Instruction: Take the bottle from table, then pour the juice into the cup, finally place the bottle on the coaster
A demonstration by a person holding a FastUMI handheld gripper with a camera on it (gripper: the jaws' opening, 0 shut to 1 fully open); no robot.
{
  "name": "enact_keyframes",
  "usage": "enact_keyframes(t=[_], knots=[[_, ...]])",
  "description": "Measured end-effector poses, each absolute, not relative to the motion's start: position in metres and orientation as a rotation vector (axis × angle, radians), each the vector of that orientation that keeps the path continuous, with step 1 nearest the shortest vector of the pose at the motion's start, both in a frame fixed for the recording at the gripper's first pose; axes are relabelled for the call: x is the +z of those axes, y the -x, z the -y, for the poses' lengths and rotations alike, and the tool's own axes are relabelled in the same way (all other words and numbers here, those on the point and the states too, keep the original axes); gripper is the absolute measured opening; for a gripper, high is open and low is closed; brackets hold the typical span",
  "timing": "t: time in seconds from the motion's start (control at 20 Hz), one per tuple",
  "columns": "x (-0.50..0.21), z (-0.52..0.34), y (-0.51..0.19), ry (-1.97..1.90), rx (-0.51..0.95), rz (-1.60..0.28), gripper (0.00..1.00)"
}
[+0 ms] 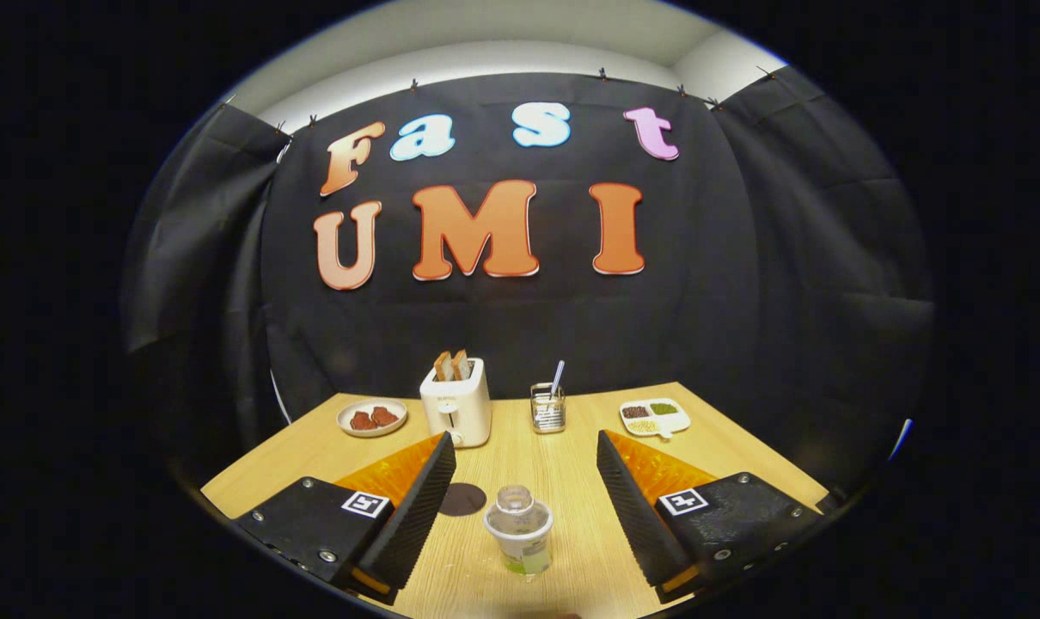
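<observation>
Gripper: we see our gripper (526,481) with its fingers spread wide apart, gripping nothing, raised a little above the table (572,481).
Bottle: the bottle (518,529) stands upright on the table between the two fingers, touching neither; a little green juice shows at its bottom.
Coaster: the dark round coaster (461,499) lies flat just beside the bottle, near the left finger, with nothing on it.
Cup: we take the clear glass (548,408) with a straw, beyond the fingers and next to the toaster (456,402), for the cup; we cannot tell whether it holds any juice.
Other things: a plate (371,417) with dark pieces and a divided dish (655,417) sit at the far edge.
Progress: we judge the task is at its start, the bottle not yet grasped.
Left to do: gripping, pouring and setting the bottle on the coaster.
</observation>
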State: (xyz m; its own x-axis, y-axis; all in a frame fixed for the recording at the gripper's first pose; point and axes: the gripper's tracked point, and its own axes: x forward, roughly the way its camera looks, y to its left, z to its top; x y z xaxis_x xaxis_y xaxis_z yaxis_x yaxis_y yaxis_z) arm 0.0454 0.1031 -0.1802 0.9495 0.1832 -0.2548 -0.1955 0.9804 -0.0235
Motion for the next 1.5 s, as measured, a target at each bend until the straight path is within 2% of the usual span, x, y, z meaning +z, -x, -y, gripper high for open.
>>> enact_keyframes(t=[0.7,0.95,1.1,1.3,1.5], knots=[[-0.329,-0.11,-0.05,0.093,0.169,-0.523,0.99],[-0.353,-0.101,-0.052,0.053,0.132,-0.588,0.97],[-0.355,-0.105,-0.053,0.035,0.14,-0.626,0.64],[-0.34,-0.114,-0.049,0.096,0.145,-0.666,0.54],[-0.317,-0.13,-0.043,0.153,0.15,-0.667,0.52]])
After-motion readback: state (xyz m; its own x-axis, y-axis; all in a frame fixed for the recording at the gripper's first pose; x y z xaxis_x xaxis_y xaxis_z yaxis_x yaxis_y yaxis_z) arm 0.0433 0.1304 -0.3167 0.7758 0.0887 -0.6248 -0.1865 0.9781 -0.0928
